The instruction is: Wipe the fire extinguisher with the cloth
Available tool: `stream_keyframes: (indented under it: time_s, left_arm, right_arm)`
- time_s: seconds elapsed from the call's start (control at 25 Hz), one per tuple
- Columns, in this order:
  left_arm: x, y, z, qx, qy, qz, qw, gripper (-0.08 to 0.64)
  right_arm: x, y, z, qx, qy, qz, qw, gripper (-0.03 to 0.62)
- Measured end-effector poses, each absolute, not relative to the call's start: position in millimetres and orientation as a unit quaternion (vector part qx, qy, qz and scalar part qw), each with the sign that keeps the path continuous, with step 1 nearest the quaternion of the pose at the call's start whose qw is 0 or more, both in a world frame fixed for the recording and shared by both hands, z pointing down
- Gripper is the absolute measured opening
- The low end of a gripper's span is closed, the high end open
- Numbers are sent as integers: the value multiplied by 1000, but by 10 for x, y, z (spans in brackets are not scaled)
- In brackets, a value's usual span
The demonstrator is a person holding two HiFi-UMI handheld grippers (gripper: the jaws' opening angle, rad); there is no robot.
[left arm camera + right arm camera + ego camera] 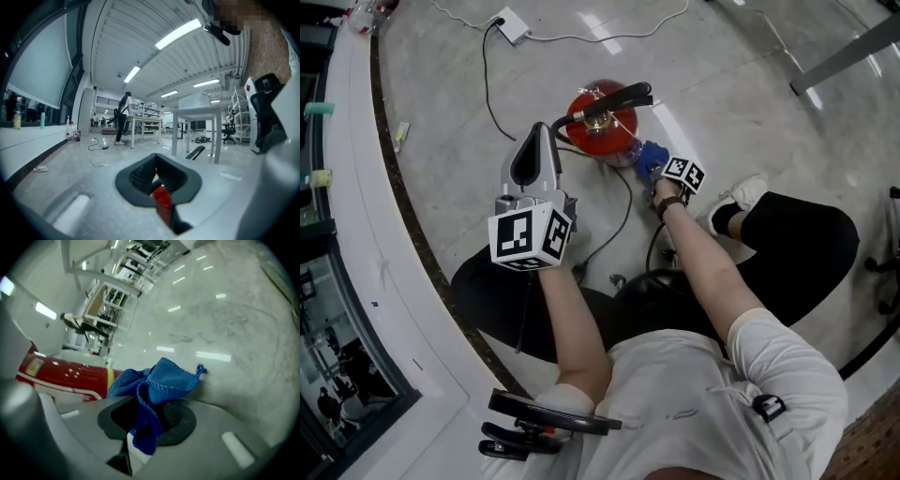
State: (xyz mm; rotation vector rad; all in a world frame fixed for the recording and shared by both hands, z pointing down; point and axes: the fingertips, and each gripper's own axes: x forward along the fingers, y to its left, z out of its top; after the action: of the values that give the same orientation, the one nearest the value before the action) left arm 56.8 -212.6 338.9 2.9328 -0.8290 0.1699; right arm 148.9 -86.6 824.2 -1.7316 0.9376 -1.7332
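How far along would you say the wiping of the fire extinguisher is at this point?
Done: the right gripper has the blue cloth clamped in its jaws. In hand: the cloth sits at the side of the red fire extinguisher, apparently against it. Still to do: nothing shows which parts are wiped, so assume most of the body remains. The left gripper hovers beside it, jaws together, holding nothing.

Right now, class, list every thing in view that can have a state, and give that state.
fire extinguisher: standing upright on the floor.
cloth: bunched, pinched in the right gripper, beside the extinguisher.
right gripper: shut on the cloth.
left gripper: shut, holding nothing.
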Motion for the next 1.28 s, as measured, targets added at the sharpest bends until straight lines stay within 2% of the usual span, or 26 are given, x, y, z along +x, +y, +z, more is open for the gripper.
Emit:
stream_keyframes:
  time_s: [0.16, 0.4, 0.52, 0.68, 0.84, 1.0, 1.12, 1.28]
  left_arm:
    - [598, -2313, 3337, 957, -282, 55, 48, 0]
    - [675, -2559, 3125, 955, -294, 38, 27, 0]
    - [754, -2618, 3109, 955, -292, 35, 27, 0]
    - [893, -2677, 2965, 955, -294, 18, 27, 0]
    - [924, -2602, 2702, 954, -299, -13, 29, -1]
    - [1018, -2481, 2700, 958, -286, -8, 29, 0]
    - [948, -2469, 2678, 955, -294, -5, 23, 0]
    - [876, -2485, 2667, 954, -300, -7, 22, 0]
  right_arm:
    - [1172, -728, 8654, -620, 374, -682, 103, 91]
    - [1326, -724, 8620, -582, 384, -713, 79, 94]
    - [1739, -864, 8064, -603, 408, -667, 158, 95]
    - [2180, -1108, 6694, -602, 507, -544, 290, 98]
    - [2328, -1358, 5520, -519, 568, -489, 410, 97]
    - [2198, -1550, 4680, -381, 626, -462, 500, 95]
    - [2014, -1611, 4502, -314, 630, -473, 529, 94]
    - [1985, -1645, 4885, -351, 623, -503, 486, 95]
